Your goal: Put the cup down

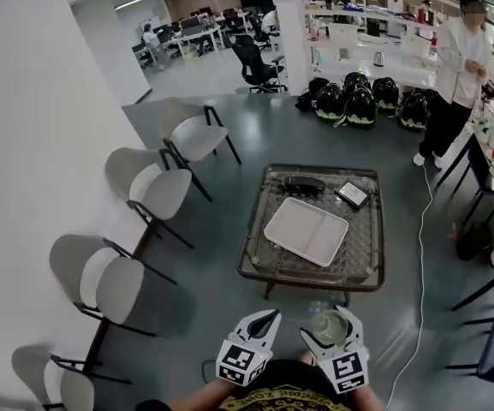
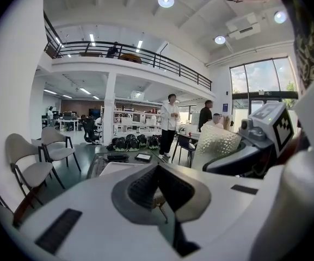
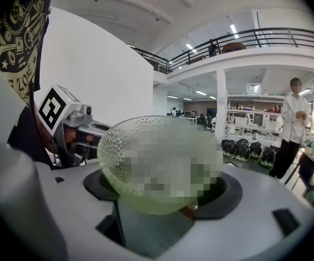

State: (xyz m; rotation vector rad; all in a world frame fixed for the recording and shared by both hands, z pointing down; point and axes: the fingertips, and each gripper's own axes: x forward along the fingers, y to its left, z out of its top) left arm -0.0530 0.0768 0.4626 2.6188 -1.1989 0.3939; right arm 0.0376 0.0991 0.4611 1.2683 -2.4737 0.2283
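cup in the tongs, clear of the desk; set-down outstanding

head view: the cup [image 1: 329, 327] is held in the right tongs [image 1: 327, 322], short of the desk's [image 1: 311, 277] near edge and over the floor. the left tongs [image 1: 268, 318] are just beside.
left gripper view: tongs drawn together, nothing between.
right gripper view: tongs clamped on the cup's lower body.
judgement: the cup rests on nothing, so lowering and release remain.

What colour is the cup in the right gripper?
The cup is pale green glass, bumpy-dotted; best in the right gripper view.
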